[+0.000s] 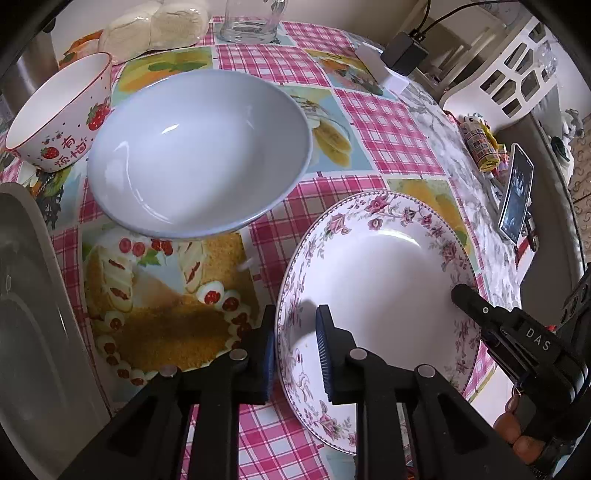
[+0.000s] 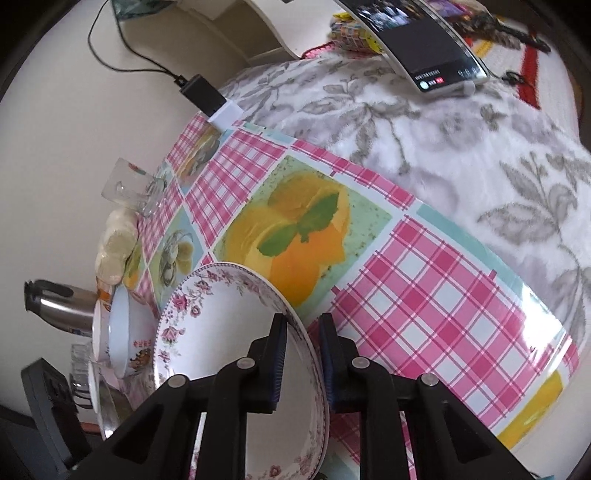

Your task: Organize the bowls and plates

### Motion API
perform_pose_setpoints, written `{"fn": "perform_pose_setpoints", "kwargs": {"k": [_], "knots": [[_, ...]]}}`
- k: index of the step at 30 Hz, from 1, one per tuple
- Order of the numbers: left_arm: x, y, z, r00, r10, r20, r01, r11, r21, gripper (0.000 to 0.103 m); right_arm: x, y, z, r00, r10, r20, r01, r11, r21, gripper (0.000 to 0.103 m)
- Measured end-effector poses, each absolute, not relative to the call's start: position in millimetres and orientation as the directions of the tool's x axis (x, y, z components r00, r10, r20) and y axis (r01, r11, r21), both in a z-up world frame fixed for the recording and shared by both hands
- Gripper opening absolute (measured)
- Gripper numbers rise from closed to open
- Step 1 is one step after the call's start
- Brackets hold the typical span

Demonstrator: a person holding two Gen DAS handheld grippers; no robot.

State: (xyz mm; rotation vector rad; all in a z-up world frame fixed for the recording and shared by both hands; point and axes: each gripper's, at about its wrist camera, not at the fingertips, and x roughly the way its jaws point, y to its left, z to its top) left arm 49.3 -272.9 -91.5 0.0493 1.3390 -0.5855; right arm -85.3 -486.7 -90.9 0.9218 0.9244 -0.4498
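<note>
Floral plate (image 1: 376,273), round glossy china, rim pinched by left gripper (image 1: 295,354) and right gripper (image 2: 303,362)

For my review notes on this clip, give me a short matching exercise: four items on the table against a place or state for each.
Items:
1. floral plate
2. blue bowl
3. strawberry bowl
4. glass mug

Places or states:
a. far edge of the table, empty
b. rim between both grippers' jaws
c. middle of the table, empty
d. left of the blue bowl

Pairs: 1-b, 2-c, 3-d, 4-a
</note>
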Motion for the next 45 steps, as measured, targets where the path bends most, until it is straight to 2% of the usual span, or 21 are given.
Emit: {"fn": "perform_pose_setpoints", "kwargs": {"k": [10,30,45], "knots": [[53.8,-269.6,-74.9,0.119,-0.438,-0.891,0.426,0.833,-0.352,0.021,-81.1,-482.1,-66.7,0.563,-0.018,-0.826,0.658,0.615,0.435,0.009],[58.7,-233.8,-4.3,0.242,-0.557,-0.795,0.434,0.795,-0.425,0.021,-82.6,-456.0,-8.7,0.696,-0.045,-0.717,0.559,0.660,0.501,0.009],[71.0,-164.7,22.4,0.342,-0.555,-0.759,0.385,0.819,-0.425,0.021,-56.7,-399.4,14.6,0.746,-0.007,-0.665,0.458,0.731,0.506,0.009]]}}
